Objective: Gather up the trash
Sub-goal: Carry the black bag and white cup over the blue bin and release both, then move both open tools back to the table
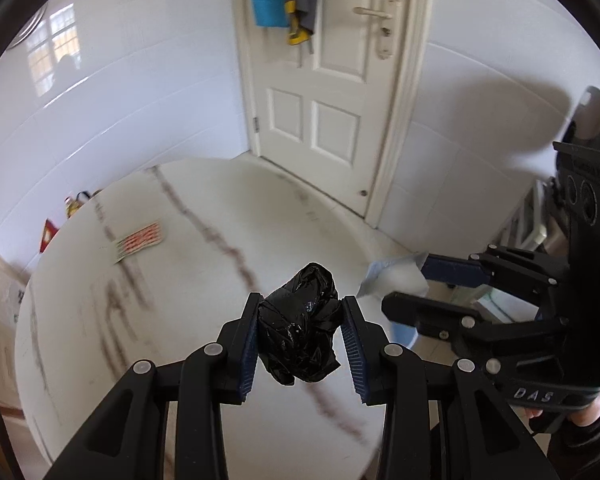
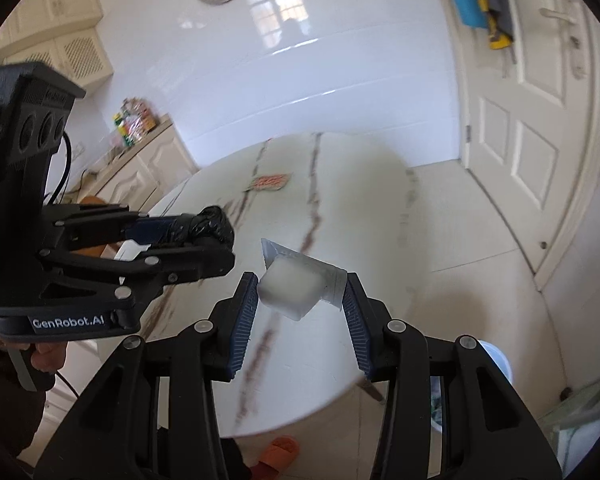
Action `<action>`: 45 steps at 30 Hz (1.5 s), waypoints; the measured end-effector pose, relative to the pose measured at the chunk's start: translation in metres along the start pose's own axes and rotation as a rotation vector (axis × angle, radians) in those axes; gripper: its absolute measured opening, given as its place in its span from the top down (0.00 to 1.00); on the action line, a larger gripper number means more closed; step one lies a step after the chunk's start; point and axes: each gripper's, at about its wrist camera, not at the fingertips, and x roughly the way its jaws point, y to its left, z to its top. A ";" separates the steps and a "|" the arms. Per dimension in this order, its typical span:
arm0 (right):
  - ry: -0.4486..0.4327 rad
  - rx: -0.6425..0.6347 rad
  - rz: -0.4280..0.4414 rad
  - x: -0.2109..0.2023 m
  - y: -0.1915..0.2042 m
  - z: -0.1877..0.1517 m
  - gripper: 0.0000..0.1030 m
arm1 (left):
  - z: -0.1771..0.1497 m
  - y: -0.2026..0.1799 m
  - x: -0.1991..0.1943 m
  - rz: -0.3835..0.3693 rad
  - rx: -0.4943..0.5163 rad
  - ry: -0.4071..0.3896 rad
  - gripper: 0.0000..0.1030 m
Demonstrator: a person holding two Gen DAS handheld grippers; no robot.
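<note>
My left gripper (image 1: 300,312) is shut on a crumpled black plastic bag (image 1: 300,328) and holds it above the round white marble table (image 1: 180,320). The bag also shows in the right wrist view (image 2: 212,226). My right gripper (image 2: 300,292) is shut on a clear plastic cup (image 2: 290,288) with a peeled lid and holds it above the table (image 2: 320,360). The cup shows in the left wrist view (image 1: 396,278) to the right of my left gripper. A red-and-white wrapper (image 1: 140,242) lies flat on the far left of the table, and also shows in the right wrist view (image 2: 270,182).
A pale blue bin (image 2: 496,360) stands on the floor beside the table's right edge. A white door (image 1: 332,80) is ahead with items hanging on it. Cabinets with bottles (image 2: 134,122) line the left wall. An orange slipper (image 2: 278,452) lies under the table.
</note>
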 end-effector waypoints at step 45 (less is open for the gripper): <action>-0.009 0.335 -0.285 -0.085 -0.235 -0.085 0.33 | 0.100 -0.151 0.229 -0.227 -0.066 0.184 0.19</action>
